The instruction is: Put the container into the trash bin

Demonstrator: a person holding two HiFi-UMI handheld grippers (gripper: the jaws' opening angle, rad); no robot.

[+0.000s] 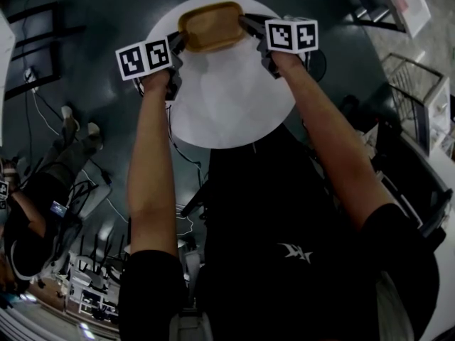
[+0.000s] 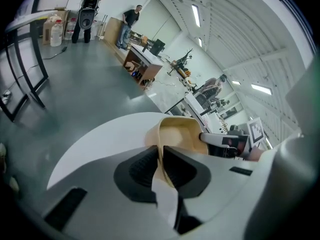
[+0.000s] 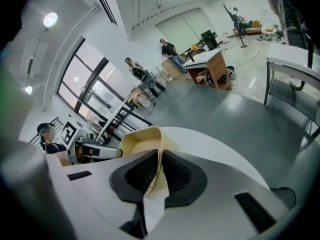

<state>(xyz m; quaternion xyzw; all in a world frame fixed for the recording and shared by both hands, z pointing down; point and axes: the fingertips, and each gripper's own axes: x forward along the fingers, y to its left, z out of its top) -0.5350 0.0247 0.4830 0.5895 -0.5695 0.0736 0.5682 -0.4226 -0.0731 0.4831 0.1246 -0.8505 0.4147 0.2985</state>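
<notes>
Here we hold the tan container (image 1: 211,25) by its two short ends, one tool on each, above the far part of the round white bench (image 1: 234,119). Our left tool (image 2: 161,166) has its jaws drawn almost together, and the dark ribbed pads pinch the thin end wall of the container between them. From the tips of that tool the container runs straight ahead, its hollow facing up. Our right tool (image 3: 159,173) grips the same way at the opposite end: jaws nearly closed, the pale wall squeezed between the pads and bent a little where they press. The container spans the gap between the two tools, so each tool looks along it to the other one just past the far rim. The bench top lies directly beneath both tools, with grey floor (image 2: 75,84) beyond its edge. We cannot tell whether the container's bottom touches the bench or hangs just clear of it.
</notes>
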